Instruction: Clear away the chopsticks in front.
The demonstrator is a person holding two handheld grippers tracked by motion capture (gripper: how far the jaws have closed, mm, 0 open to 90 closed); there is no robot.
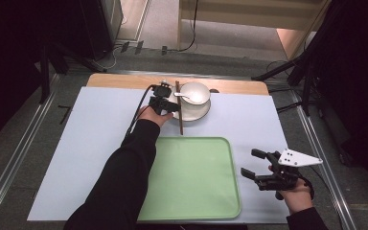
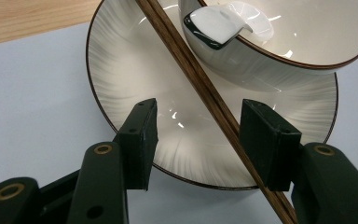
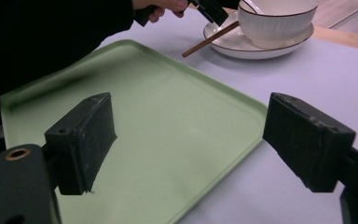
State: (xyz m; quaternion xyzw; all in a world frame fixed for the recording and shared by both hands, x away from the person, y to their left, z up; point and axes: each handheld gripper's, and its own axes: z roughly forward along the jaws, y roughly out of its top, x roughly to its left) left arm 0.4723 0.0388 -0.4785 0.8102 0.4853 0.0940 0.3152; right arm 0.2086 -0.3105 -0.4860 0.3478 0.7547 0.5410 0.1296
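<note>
Nothing is sitting on the green tray (image 1: 191, 177) yet. The left gripper (image 2: 198, 128) is straddling the chopsticks (image 2: 200, 81), jaws apart, on the plate (image 2: 121, 70) (bowl (image 1: 195, 92) and spoon (image 2: 219, 23) too). The right gripper (image 1: 258, 165) is waiting, released, beside the tray.

Nothing readable is showing anywhere — no text, label, brand, number or sign. The plate (image 2: 121, 60), the bowl (image 2: 307, 32), the spoon (image 2: 214, 23) and the chopsticks (image 2: 200, 84) are all appearing unmarked, and the green tray (image 1: 191, 177) and the pale sheet covering the surface (image 1: 96, 143) are carrying no print either — just plain colour.
</note>
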